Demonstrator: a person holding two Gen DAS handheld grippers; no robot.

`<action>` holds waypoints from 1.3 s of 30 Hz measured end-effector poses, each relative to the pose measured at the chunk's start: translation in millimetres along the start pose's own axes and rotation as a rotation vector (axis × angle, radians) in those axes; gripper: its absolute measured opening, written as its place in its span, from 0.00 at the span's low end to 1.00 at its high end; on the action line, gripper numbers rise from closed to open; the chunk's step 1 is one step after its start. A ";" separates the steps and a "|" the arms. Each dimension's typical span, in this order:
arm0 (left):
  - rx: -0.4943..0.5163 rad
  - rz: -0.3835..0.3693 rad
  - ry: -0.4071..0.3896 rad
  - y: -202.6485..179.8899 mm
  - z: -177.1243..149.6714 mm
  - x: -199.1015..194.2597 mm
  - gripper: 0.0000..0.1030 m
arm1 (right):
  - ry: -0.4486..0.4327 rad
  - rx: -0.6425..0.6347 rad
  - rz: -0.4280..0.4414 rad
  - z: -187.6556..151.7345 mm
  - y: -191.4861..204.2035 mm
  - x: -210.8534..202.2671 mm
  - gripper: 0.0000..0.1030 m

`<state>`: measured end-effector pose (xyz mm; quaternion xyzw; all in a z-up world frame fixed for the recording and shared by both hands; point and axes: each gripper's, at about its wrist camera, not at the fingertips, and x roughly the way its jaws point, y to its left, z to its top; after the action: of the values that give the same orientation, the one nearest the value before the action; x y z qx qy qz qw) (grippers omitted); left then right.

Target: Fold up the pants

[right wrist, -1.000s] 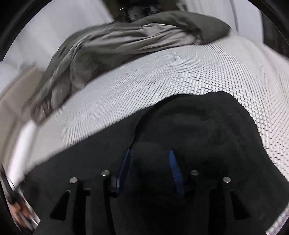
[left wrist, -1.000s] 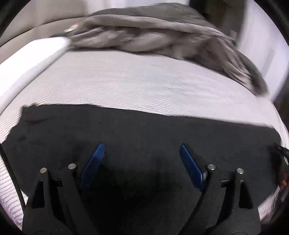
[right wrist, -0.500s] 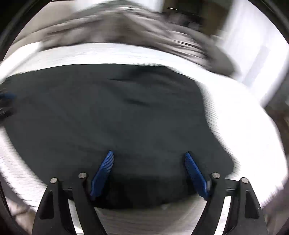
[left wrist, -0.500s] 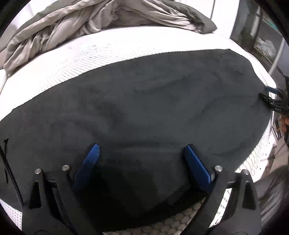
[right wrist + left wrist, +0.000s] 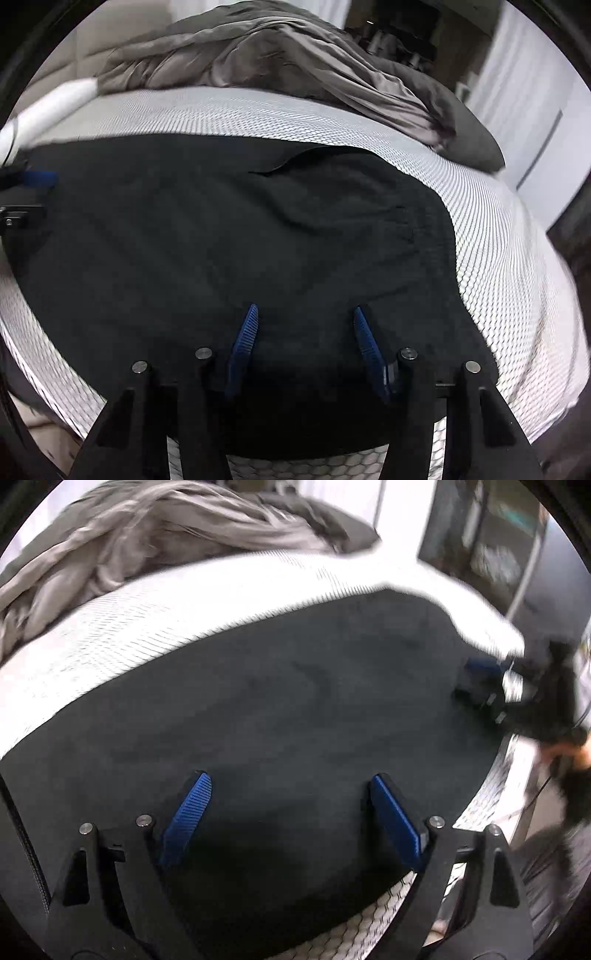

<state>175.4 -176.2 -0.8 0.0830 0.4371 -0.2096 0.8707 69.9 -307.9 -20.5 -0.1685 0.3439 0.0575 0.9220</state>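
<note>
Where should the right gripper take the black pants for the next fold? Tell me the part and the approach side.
Probably the near hem edge of the black pants, approached from the mattress's front. The cloth lies flat, so only an edge offers a pinchable lip, and the right gripper already hangs over it, jaws apart.

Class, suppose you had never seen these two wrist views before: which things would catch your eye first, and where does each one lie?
First, the black pants, spread flat across the near half of the white honeycomb-patterned mattress. Next, the blue pads of the right gripper, which hangs over the pants' near edge with nothing between its jaws; the left gripper does likewise, jaws wider. Behind lies a crumpled grey duvet at the far side.
</note>
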 end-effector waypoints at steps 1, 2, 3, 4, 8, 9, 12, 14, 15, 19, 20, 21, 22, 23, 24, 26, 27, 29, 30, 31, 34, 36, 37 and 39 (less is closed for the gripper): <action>0.022 0.018 0.035 -4.0 -0.5 6.6 0.86 | 0.006 -0.009 -0.081 -4.6 -4.9 -2.6 0.54; 0.044 0.033 0.063 -7.9 -1.2 10.8 0.87 | 0.019 -0.018 -0.177 -11.3 -12.5 -4.4 0.57; 0.051 0.045 0.058 -12.3 -1.3 9.8 0.87 | 0.035 -0.012 -0.247 -19.5 -23.1 -8.3 0.57; 0.041 0.054 0.050 -14.8 1.2 5.4 0.87 | 0.039 0.016 -0.246 -23.9 -29.7 -10.5 0.57; 0.020 -0.021 -0.031 -34.5 10.4 -11.3 0.86 | -0.043 0.120 -0.090 -24.6 -33.7 -34.0 0.57; 0.036 -0.045 -0.037 -46.9 15.1 -10.4 0.86 | -0.080 0.115 0.014 -21.8 -23.7 -40.4 0.57; 0.106 -0.094 -0.017 -75.8 24.2 5.8 0.87 | -0.093 0.092 0.233 -14.9 2.0 -36.8 0.57; 0.164 -0.059 0.034 -91.8 26.2 26.0 0.87 | -0.046 0.012 0.210 -13.3 18.6 -23.4 0.57; 0.179 -0.047 0.054 -94.5 25.2 32.3 0.87 | -0.048 -0.035 0.170 -16.5 20.9 -22.1 0.57; 0.193 -0.079 0.072 -92.7 23.5 34.0 0.89 | -0.029 0.046 -0.003 -34.9 -31.1 -19.9 0.59; 0.196 -0.080 0.071 -93.2 21.7 32.0 0.90 | -0.022 0.097 -0.017 -37.0 -48.6 -15.3 0.59; 0.199 -0.081 0.068 -92.2 21.2 30.6 0.90 | -0.016 0.165 -0.016 -41.9 -64.0 -14.8 0.58; 0.202 -0.083 0.063 -91.3 20.9 28.7 0.90 | -0.028 0.224 -0.015 -49.7 -75.2 -20.4 0.58; 0.195 -0.088 0.050 -90.6 22.7 25.4 0.89 | -0.044 0.260 0.002 -54.0 -79.9 -27.0 0.54; 0.178 -0.090 0.034 -88.4 24.1 22.8 0.89 | -0.065 0.293 0.013 -54.2 -84.2 -32.9 0.52; 0.100 -0.084 -0.035 -74.3 32.0 15.9 0.89 | -0.127 0.321 0.010 -48.6 -87.6 -42.4 0.52; 0.066 -0.079 -0.061 -67.9 34.9 14.6 0.89 | -0.158 0.330 -0.002 -39.1 -83.0 -44.1 0.49; 0.005 -0.059 -0.064 -58.8 40.3 21.6 0.89 | -0.173 0.359 -0.014 -13.1 -84.5 -26.8 0.41; -0.018 -0.045 -0.043 -54.8 41.9 29.8 0.89 | -0.171 0.372 -0.024 -4.9 -82.7 -18.1 0.37; -0.029 -0.031 -0.010 -51.9 42.3 39.8 0.89 | -0.165 0.369 -0.036 7.0 -79.9 -9.1 0.35; 0.004 -0.015 0.013 -50.3 38.5 48.5 0.89 | -0.098 0.278 -0.037 31.6 -72.1 28.0 0.35; 0.020 -0.013 0.017 -46.1 36.1 46.1 0.90 | -0.067 0.182 -0.071 24.7 -63.2 37.5 0.33; 0.016 -0.014 0.022 -41.3 34.8 46.1 0.90 | -0.067 0.167 -0.063 26.0 -66.8 43.0 0.33; 0.001 -0.020 0.025 -32.3 32.2 45.0 0.90 | -0.079 0.161 -0.063 25.9 -70.5 44.6 0.41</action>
<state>208.5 -228.9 -16.0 0.0819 0.4488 -0.2176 0.8629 135.2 -365.3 -12.2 -0.1020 0.3054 0.0073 0.9467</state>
